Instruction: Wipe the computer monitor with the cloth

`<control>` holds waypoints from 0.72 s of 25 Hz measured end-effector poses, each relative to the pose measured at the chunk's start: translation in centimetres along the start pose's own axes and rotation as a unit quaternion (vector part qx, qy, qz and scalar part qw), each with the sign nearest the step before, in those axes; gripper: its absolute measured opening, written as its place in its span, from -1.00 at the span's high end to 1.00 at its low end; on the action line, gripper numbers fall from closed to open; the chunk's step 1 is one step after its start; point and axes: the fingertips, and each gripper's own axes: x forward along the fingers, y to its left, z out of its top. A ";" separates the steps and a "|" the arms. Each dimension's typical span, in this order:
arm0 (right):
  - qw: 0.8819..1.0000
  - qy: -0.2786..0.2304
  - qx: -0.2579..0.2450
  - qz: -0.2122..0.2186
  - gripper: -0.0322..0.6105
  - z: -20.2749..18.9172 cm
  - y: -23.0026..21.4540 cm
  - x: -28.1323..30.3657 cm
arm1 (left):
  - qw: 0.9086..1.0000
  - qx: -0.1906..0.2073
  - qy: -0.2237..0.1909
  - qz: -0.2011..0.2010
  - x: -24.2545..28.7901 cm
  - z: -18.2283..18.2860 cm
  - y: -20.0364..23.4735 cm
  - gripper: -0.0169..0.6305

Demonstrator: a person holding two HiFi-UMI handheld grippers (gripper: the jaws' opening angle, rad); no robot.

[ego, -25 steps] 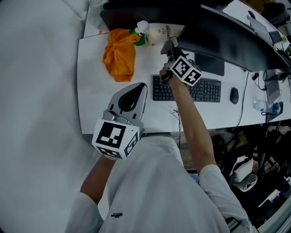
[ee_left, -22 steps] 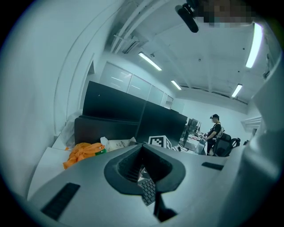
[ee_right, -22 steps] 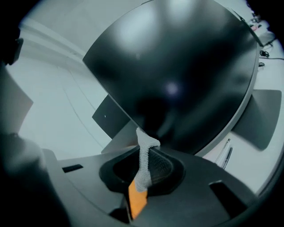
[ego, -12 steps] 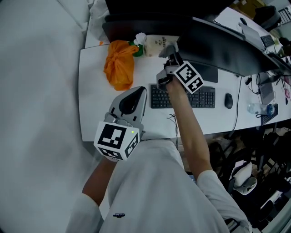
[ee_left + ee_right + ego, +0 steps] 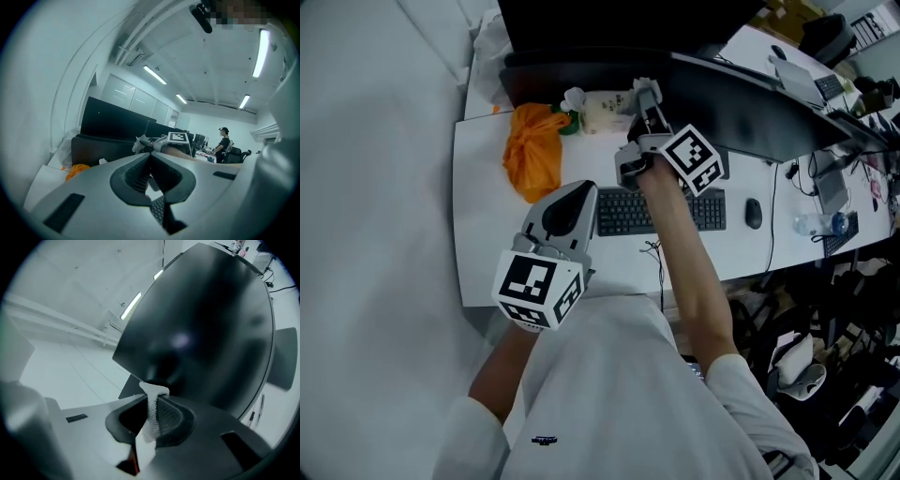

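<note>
The right gripper (image 5: 149, 396) has its fingers pressed together on a strip of white cloth (image 5: 153, 411). The top end of the cloth stands just at the lower edge of the dark monitor (image 5: 211, 324). The left gripper (image 5: 151, 154) hangs above the near part of the white surface (image 5: 487, 253), beside the keyboard (image 5: 623, 214). Its fingers are closed together with nothing between them.

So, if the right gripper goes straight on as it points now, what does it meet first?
Most likely the monitor: its dark screen fills the view just beyond the right gripper. The cloth pinched in its jaws sticks out ahead, so the cloth should touch first. The gap is hard to judge.
</note>
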 end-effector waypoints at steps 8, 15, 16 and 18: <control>0.999 -0.011 0.019 0.033 0.78 2.3 3.7 0.4 | 1.000 0.001 -0.013 0.002 0.4 1.0 -0.6 0.89; 0.995 -0.018 0.046 0.091 0.78 5.3 9.2 0.4 | 1.000 -0.002 -0.023 0.009 0.5 1.9 -0.5 0.89; 0.994 -0.018 0.047 0.101 0.78 5.8 10.2 0.2 | 1.000 -0.002 -0.025 0.010 0.6 2.0 -0.5 0.89; 0.993 -0.015 0.035 0.110 0.78 6.8 12.0 -0.5 | 1.000 -0.002 -0.027 0.011 0.6 2.0 -0.6 0.89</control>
